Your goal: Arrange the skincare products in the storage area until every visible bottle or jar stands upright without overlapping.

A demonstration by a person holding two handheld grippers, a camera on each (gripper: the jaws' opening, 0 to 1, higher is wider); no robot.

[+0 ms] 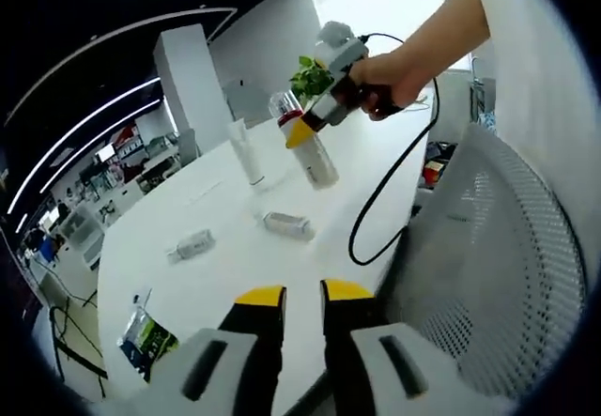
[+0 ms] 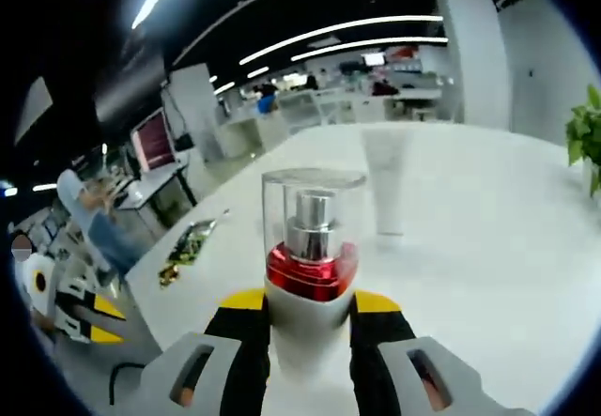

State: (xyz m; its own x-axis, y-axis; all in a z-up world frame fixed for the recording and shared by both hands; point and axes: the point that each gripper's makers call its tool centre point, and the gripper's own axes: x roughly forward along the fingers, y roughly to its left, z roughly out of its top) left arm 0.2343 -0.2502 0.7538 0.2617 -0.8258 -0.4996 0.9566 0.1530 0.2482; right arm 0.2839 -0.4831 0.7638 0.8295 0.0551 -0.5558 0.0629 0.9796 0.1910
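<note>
Wide white table (image 1: pixel 235 275) across the middle of the left gripper view, near edge curving along the lower left, mesh chair back (image 1: pixel 498 266) crowding the right side. Plenty of bare tabletop between the scattered items.

Right gripper (image 1: pixel 302 127) up at centre top in a hand (image 1: pixel 390 78), black cable (image 1: pixel 394 181) looping down from it, jaws clamped on the spray bottle (image 1: pixel 315 153), held tilted above the table. In the right gripper view, same bottle (image 2: pixel 310 275) at lower centre: clear cap, silver nozzle, red collar, pale body pinched between yellow-tipped jaws.

White tube (image 1: pixel 246 153) standing upright just left of it. Two small bottles lying flat: one (image 1: pixel 288 224) at centre, one (image 1: pixel 191 245) further left. Green packet (image 1: pixel 148 339) near the lower-left edge. Potted plant (image 1: pixel 310 78) behind.

Left gripper (image 1: pixel 302 296) at bottom centre, jaws a narrow gap apart, holding nothing.
</note>
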